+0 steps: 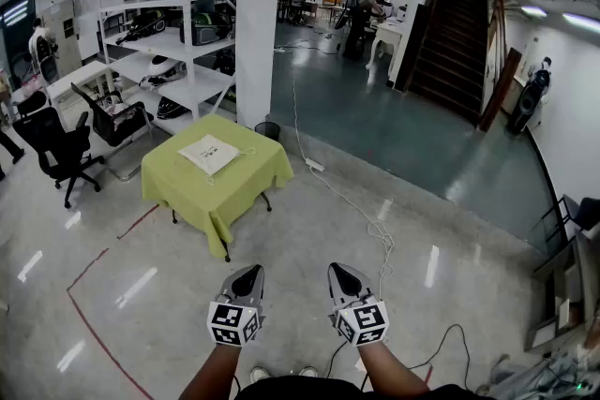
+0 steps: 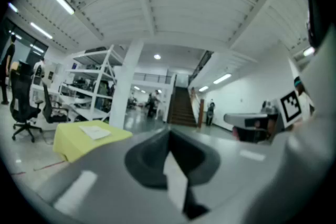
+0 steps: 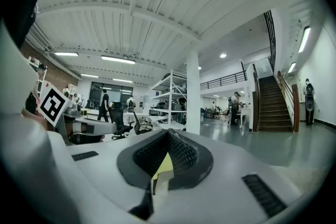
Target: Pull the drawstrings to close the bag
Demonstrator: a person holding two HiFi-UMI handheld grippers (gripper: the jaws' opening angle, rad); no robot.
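Left gripper [image 1: 248,271]: jaws pressed together with nothing between them, held low above the floor [image 1: 309,229].
Right gripper [image 1: 338,269]: jaws likewise closed and empty, just beside the left one.
Drawstring bag [image 1: 210,153]: white, lying flat, well ahead of both grippers and off to their left.
Table [image 1: 225,194]: draped in yellow-green cloth, bearing the bag.

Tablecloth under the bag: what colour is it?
Yellow-green tablecloth, best seen in the head view.
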